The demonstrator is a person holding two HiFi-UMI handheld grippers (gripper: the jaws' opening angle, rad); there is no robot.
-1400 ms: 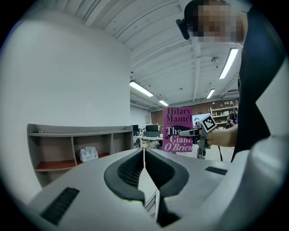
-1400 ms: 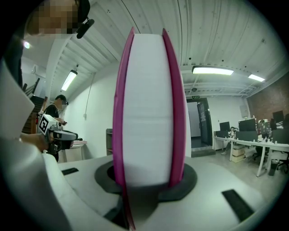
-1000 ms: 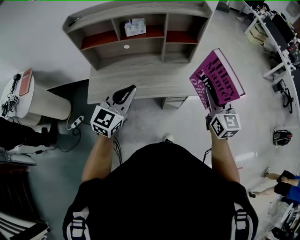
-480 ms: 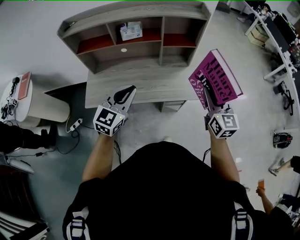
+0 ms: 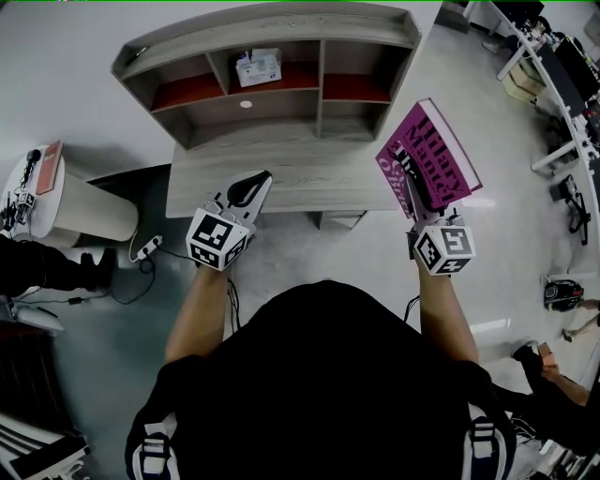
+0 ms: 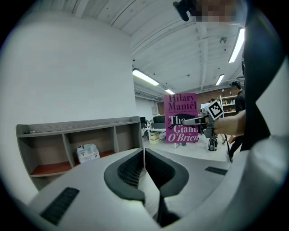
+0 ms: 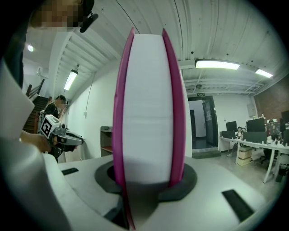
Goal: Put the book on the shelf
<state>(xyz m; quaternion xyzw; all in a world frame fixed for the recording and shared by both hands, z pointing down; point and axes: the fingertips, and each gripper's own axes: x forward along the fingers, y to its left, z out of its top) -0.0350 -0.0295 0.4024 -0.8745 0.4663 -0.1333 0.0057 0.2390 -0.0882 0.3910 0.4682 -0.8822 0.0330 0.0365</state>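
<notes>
Your right gripper [image 5: 420, 192] has the book [image 5: 442, 150] clamped. The jaws are held part-way open by its thickness, one on each magenta cover, and the right gripper view shows the white page block between them. The grip comes in from the page-edge side, about mid-height on the cover. The book is upright in the air, off the right end of the shelf [image 5: 272, 26] and clear of it, not in any compartment. Its front cover faces toward the shelf's left side, so your left gripper view reads the title: Hilary Mantel, The Giant O'Brien. Your left gripper [image 5: 246, 190] is closed, jaws pressed together with nothing in them. It sits in front of the shelf, left of its middle; from above it lies over the front edge of the desk top [image 5: 291, 173] that the shelf stands on. The shelf is grey wood, open-fronted, with upright dividers, and red boards show inside the compartments. A white box [image 5: 258, 67] sits in the shelf's middle compartment on a red board. A round white table [image 5: 89, 214] stands left of the shelf, apart from it. Both grippers are on your side of the shelf, well apart from each other, and neither touches the shelf.
</notes>
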